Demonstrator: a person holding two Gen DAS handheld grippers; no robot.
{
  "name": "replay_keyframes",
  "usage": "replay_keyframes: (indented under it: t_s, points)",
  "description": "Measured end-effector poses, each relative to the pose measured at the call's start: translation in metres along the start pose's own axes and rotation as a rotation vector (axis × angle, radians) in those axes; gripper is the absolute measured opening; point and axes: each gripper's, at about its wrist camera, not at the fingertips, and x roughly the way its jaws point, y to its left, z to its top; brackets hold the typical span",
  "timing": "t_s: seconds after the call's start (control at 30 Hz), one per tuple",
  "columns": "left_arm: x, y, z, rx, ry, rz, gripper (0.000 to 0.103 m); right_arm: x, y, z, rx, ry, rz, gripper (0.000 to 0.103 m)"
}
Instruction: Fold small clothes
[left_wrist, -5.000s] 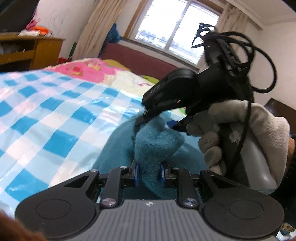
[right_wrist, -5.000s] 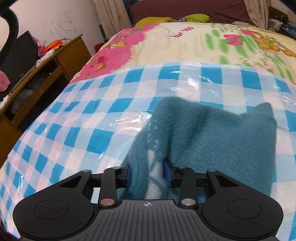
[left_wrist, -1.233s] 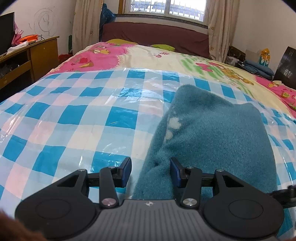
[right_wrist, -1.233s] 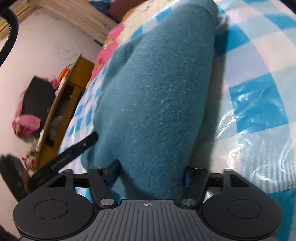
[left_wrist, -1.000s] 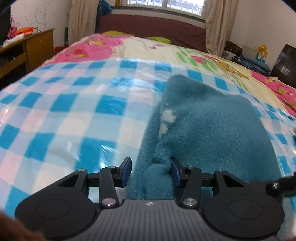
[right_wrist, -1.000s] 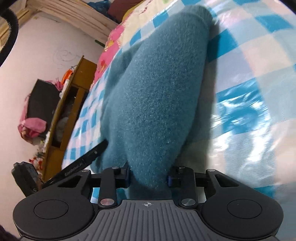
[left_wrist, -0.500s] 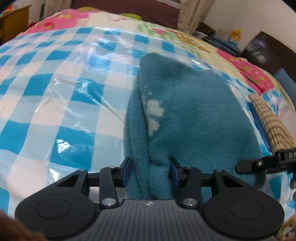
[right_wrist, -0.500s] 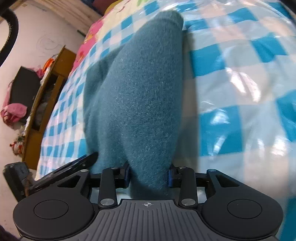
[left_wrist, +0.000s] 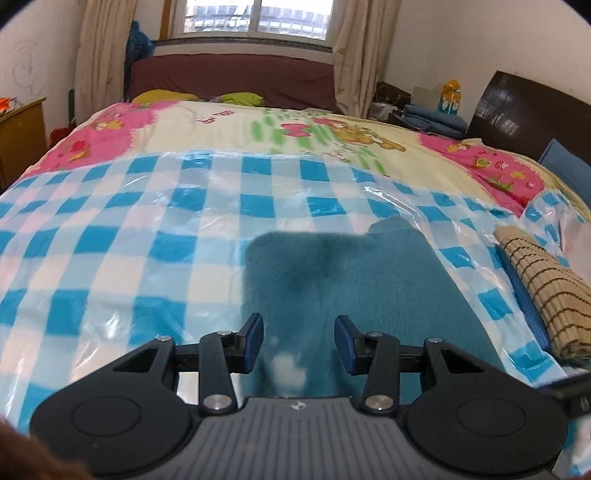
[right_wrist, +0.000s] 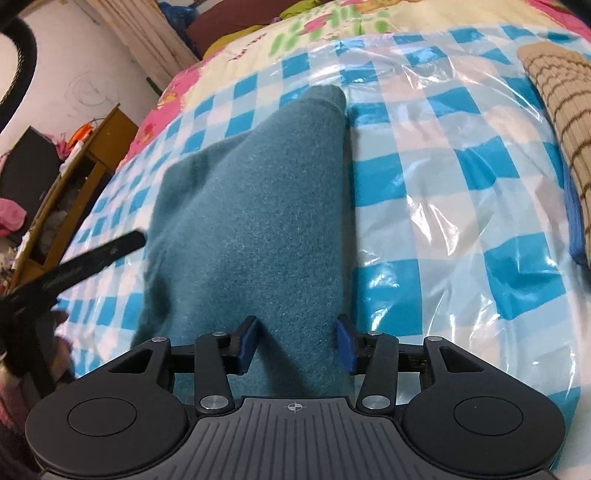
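Note:
A fuzzy teal garment lies folded flat on the blue-and-white checked plastic sheet over the bed. My left gripper is open, its blue pads apart over the garment's near edge, holding nothing. In the right wrist view the same teal garment runs away from me as a long folded strip. My right gripper is open with the garment's near end lying between the pads. The left gripper's black finger shows at the left of that view.
A folded tan striped cloth on a blue item lies at the right edge of the sheet; it also shows in the right wrist view. A wooden desk stands left of the bed. A cartoon bedspread, headboard and window lie beyond.
Both grippers have opened and let go of the teal garment, which now lies flat. My left gripper has lifted and pulled back, now facing the window.

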Motion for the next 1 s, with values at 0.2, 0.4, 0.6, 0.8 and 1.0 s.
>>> replay_keyframes:
  t_s: [0.2, 0.4, 0.6, 0.8, 1.0]
  points:
    - [0.038, -0.003, 0.010, 0.042, -0.001, 0.136, 0.046, -0.002, 0.005, -0.002, -0.029, -0.011, -0.015, 0.047]
    - [0.058, 0.015, 0.004, 0.033, 0.050, 0.164, 0.048, -0.032, -0.004, -0.007, -0.004, -0.097, -0.052, 0.048]
    - [0.055, 0.035, 0.016, -0.077, 0.083, 0.082, 0.048, -0.051, 0.040, -0.027, -0.210, -0.192, -0.025, 0.051]
    - [0.011, 0.040, 0.007, -0.043, 0.020, 0.074, 0.048, -0.015, 0.112, -0.062, -0.557, -0.134, 0.079, 0.050]
    - [-0.031, 0.074, -0.018, -0.109, 0.010, 0.068, 0.048, 0.025, 0.148, -0.087, -0.845, -0.112, 0.024, 0.056]
